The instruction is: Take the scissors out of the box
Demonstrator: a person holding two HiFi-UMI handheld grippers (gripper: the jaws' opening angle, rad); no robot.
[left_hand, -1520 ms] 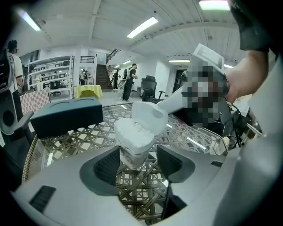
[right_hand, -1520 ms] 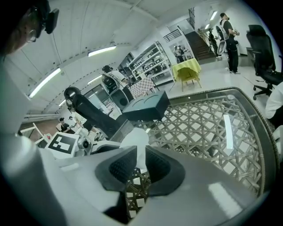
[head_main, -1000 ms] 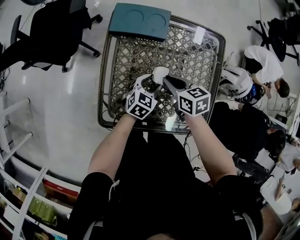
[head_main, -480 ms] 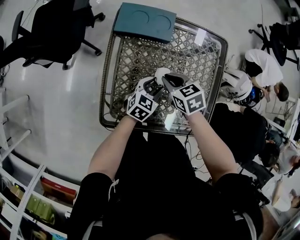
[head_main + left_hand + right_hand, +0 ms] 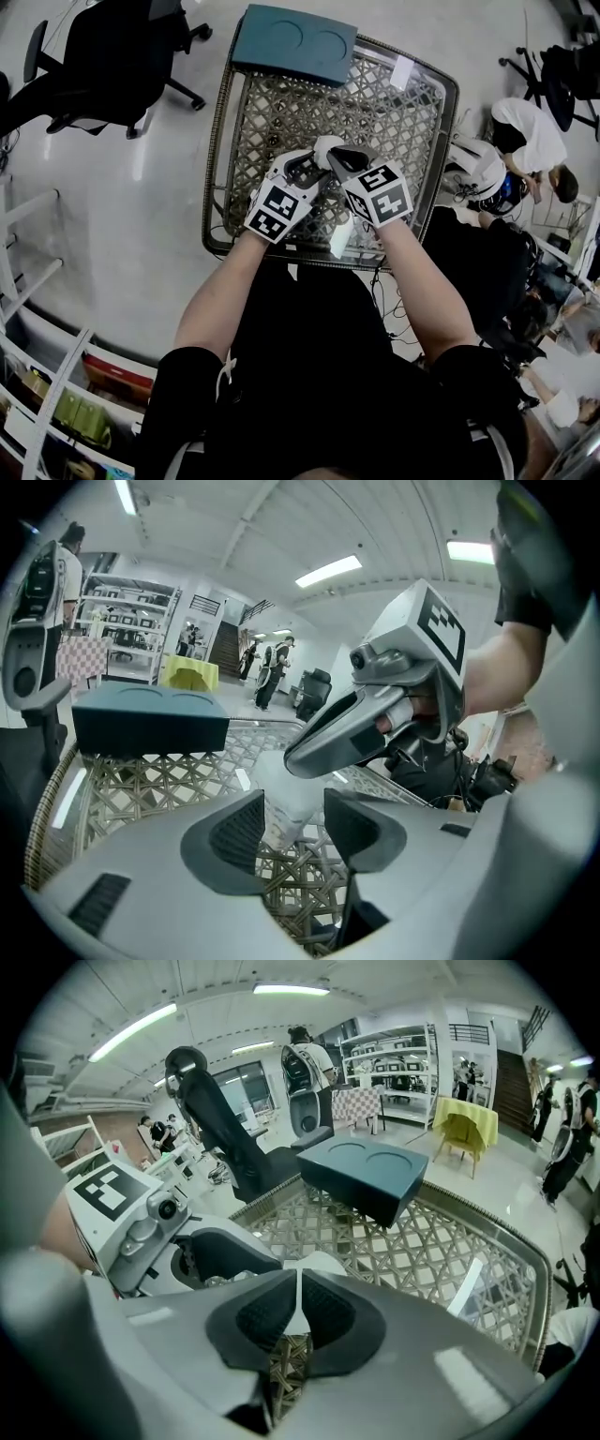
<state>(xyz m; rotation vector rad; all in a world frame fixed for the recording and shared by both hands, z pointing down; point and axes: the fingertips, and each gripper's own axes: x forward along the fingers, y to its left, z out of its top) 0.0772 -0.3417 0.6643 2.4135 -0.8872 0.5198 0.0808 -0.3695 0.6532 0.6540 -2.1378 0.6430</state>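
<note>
A small white package (image 5: 323,144) hangs over the woven lattice tray (image 5: 394,112), held between both grippers. No scissors show in any view. My left gripper (image 5: 312,161) comes from the left; the package (image 5: 286,794) fills the gap between its wide-set pads, which rest against its sides. My right gripper (image 5: 335,156) comes from the right and is shut on a thin white edge of the package (image 5: 315,1264). In the left gripper view the right gripper's long finger (image 5: 328,738) reaches across above the package.
A teal box (image 5: 292,42) with two round hollows sits on the tray's far edge. Clear strips (image 5: 340,238) lie on the lattice. An office chair (image 5: 94,66) stands at the left, shelving (image 5: 37,281) at the lower left, and people (image 5: 525,131) at the right.
Both grippers have risen slightly with the white package between them. The right wrist has rolled, turning its marker cube. Neither grip has changed.
</note>
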